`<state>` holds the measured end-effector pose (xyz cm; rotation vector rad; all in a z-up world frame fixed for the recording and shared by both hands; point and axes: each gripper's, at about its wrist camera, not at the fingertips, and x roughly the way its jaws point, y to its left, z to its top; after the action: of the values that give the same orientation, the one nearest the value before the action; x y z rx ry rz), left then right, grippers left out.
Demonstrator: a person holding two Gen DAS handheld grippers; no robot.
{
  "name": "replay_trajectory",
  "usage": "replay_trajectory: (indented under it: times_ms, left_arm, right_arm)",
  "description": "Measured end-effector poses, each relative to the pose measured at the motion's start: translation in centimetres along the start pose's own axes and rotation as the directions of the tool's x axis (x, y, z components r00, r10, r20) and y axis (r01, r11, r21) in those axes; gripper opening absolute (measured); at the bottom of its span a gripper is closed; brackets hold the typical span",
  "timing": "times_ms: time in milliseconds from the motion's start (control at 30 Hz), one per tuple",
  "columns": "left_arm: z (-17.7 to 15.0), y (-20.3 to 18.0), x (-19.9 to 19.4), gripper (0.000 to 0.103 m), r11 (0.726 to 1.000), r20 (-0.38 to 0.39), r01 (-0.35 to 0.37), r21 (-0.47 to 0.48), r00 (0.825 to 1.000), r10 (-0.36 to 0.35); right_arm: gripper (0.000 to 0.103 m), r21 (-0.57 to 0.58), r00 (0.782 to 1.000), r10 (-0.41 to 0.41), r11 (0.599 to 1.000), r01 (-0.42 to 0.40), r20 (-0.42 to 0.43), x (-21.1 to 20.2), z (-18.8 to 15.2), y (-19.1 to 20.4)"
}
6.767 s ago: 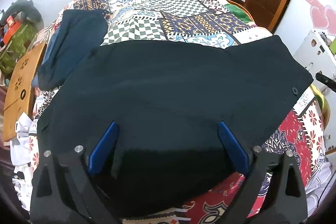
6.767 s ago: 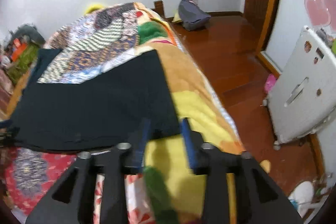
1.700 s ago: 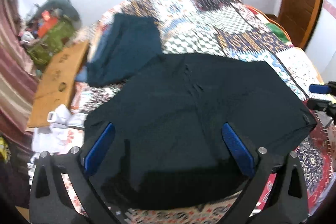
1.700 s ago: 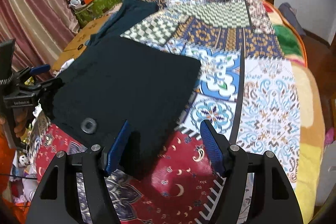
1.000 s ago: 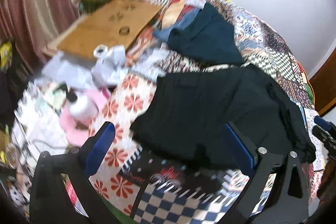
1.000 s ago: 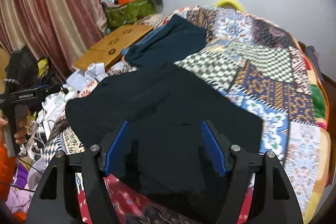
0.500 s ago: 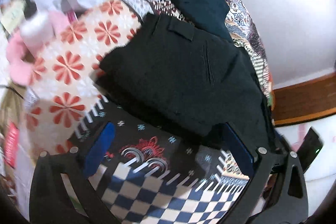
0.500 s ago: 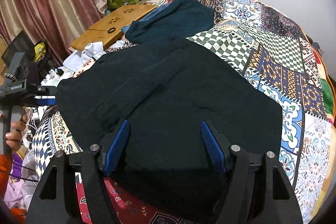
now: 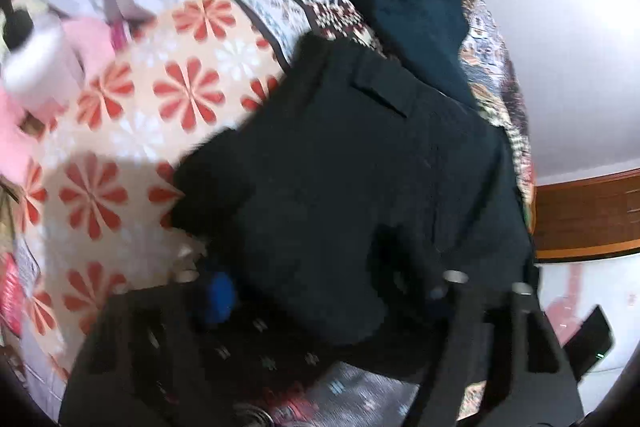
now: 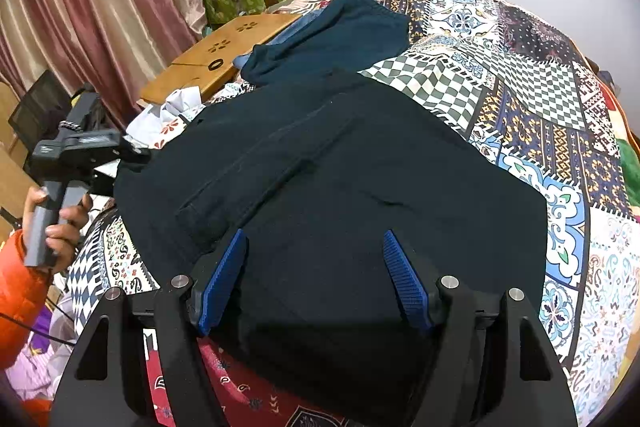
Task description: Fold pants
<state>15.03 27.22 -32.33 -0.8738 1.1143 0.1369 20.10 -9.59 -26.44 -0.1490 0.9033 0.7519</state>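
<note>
A patchwork bedspread (image 10: 532,99) covers the bed and carries everything else. The black pants (image 10: 340,179), partly folded, lie flat across its near half, their pocket flap (image 9: 380,93) facing the left wrist camera. A dark blue garment (image 10: 340,35) rests just beyond them, near a wooden lap table (image 10: 224,55) at the bed's edge. The right gripper (image 10: 316,277) hovers over the near edge of the pants, jaws spread with dark cloth showing between the blue pads but not pinched. The left gripper (image 9: 328,293), blurred, is closing around the pants' corner; contact cannot be told. A hand (image 10: 60,223) in an orange sleeve (image 10: 16,291) holds its handle.
</note>
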Motion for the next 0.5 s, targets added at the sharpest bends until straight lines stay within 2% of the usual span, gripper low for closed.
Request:
replay_trajectory:
  times_ms: [33,100,200,233,267,333,367,433,500]
  left_arm:
    - [0.1,-0.1,-0.3,0.054,1.0,0.016,-0.015,0.002,1.0,0.015]
    - [0.2,-0.4,-1.0,0.029,0.997,0.062,-0.08,0.021,0.995,0.078]
    - [0.2,-1.5,-3.2,0.027,0.988,0.153,-0.127,0.086,0.982,0.112]
    - [0.0,-2.5,-4.4,0.026,0.978,0.201,-0.164,0.125,0.97,0.137]
    - [0.1,-3.5,-5.4,0.026,0.964,0.252,-0.209,0.162,0.953,0.165]
    - [-0.2,-5.6,-7.0,0.025,0.927,0.352,-0.307,0.217,0.91,0.219]
    - [-0.5,-7.0,-8.1,0.024,0.896,0.417,-0.368,0.25,0.876,0.244]
    - [-1.0,-9.2,-9.9,0.024,0.853,0.5,-0.433,0.292,0.829,0.25]
    - [-1.2,-10.8,-11.2,0.024,0.828,0.547,-0.46,0.32,0.803,0.235]
  right_arm:
    - [0.068,0.004,1.0,0.003,1.0,-0.003,0.002,-0.1,0.0,0.0]
    - [0.068,0.018,1.0,0.007,1.0,-0.007,0.006,-0.2,-0.1,-0.1]
    - [0.067,0.024,1.0,0.018,1.0,-0.018,0.002,-0.7,-0.2,-0.3]
    - [0.067,0.025,1.0,0.018,1.0,-0.018,0.003,-1.1,-0.3,-0.3]
    - [0.067,0.03,1.0,0.018,0.999,-0.018,0.007,-1.4,-0.5,-0.7]
    - [0.067,0.05,1.0,0.018,0.999,-0.019,0.017,-2.4,-1.1,-1.3]
    - [0.067,0.06,1.0,0.016,0.998,-0.017,0.022,-2.8,-1.3,-1.8]
    - [0.067,0.093,0.999,-0.005,0.996,0.002,0.037,-4.0,-2.1,-3.1]
    - [0.067,0.129,0.998,-0.034,0.991,0.027,0.046,-5.0,-2.8,-4.5]
